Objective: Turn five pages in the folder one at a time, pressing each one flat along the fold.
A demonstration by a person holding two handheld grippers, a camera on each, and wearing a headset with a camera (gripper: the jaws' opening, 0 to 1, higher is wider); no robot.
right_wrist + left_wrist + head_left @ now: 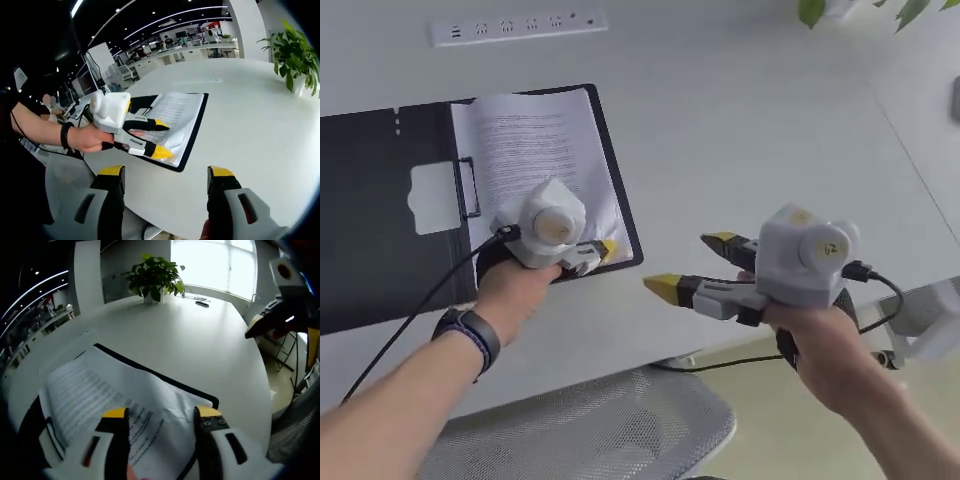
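The black folder (370, 200) lies open on the white table, with a printed page (535, 140) on its right half. My left gripper (600, 250) hovers over the page's near right corner; in the left gripper view its jaws (162, 415) stand open above the text (90, 390), nothing between them. My right gripper (690, 263) is open and held off the table's near edge, to the right of the folder and pointing left. The right gripper view (165, 172) looks at the left gripper (161, 139) above the page (180, 107).
A white power strip (518, 27) lies at the table's far side. A potted plant (152, 277) stands at the far end, with a small remote (202, 303) near it. A grey mesh chair (600, 425) sits below the near table edge.
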